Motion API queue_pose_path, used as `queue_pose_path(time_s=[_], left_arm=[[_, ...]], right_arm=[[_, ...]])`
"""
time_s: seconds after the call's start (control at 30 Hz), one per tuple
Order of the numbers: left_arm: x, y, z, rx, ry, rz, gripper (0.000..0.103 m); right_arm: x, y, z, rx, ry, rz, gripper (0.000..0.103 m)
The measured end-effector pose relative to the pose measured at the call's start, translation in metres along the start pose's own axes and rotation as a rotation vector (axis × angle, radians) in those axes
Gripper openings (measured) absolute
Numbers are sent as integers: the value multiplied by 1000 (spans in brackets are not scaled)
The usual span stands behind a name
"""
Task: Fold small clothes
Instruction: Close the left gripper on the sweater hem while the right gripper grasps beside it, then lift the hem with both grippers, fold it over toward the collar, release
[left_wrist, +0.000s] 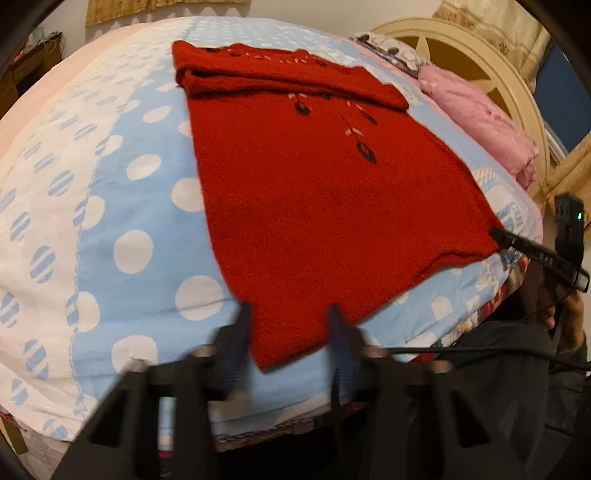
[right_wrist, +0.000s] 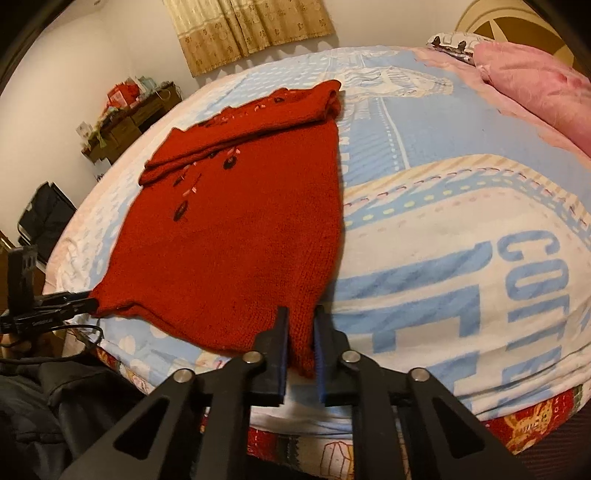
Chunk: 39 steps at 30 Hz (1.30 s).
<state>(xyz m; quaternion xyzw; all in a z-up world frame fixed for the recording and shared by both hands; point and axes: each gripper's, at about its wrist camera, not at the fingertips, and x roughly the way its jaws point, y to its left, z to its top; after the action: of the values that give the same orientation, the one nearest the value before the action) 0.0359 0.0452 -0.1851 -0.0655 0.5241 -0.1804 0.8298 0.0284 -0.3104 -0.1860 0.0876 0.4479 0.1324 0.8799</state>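
A small red knitted sweater (left_wrist: 314, 192) with dark flower embroidery lies flat on the bed, its sleeves folded across the top. It also shows in the right wrist view (right_wrist: 236, 243). My left gripper (left_wrist: 288, 314) is open, its fingers either side of the sweater's near left hem corner. My right gripper (right_wrist: 301, 317) is nearly shut, with the near right hem corner between its fingers. The right gripper also shows in the left wrist view (left_wrist: 496, 233) at the hem's right corner. The left gripper shows in the right wrist view (right_wrist: 90, 299) at the hem's left corner.
The bed has a blue and white polka-dot blanket (left_wrist: 110, 206) with blue lettering (right_wrist: 517, 280). A pink folded cloth (left_wrist: 480, 114) lies by the cream headboard (left_wrist: 472, 48). A dark desk (right_wrist: 125, 122) and a black chair (right_wrist: 44, 218) stand beyond the bed.
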Motion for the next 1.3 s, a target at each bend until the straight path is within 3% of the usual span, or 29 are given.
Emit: queue_pose_path(time_s=[0.03, 0.07, 0.33, 0.53, 0.83, 1.3], left_arm=[[-1, 4, 1, -14, -2, -21, 11], [-2, 6, 1, -26, -10, -44, 10], [-39, 11, 12, -19, -220, -74, 9], [-44, 24, 21, -52, -275, -120, 9], [-55, 34, 50, -54, -345, -112, 8], [-68, 41, 96, -44, -436, -121, 8]], right_arm=[[-1, -2, 0, 13, -7, 18, 8], [-2, -3, 1, 23, -18, 32, 8], [-32, -12, 13, 109, -171, 183, 7], [-45, -13, 25, 146, -224, 255, 7], [-55, -14, 60, 185, -289, 299, 7], [-52, 0, 129, 157, -340, 301, 7]])
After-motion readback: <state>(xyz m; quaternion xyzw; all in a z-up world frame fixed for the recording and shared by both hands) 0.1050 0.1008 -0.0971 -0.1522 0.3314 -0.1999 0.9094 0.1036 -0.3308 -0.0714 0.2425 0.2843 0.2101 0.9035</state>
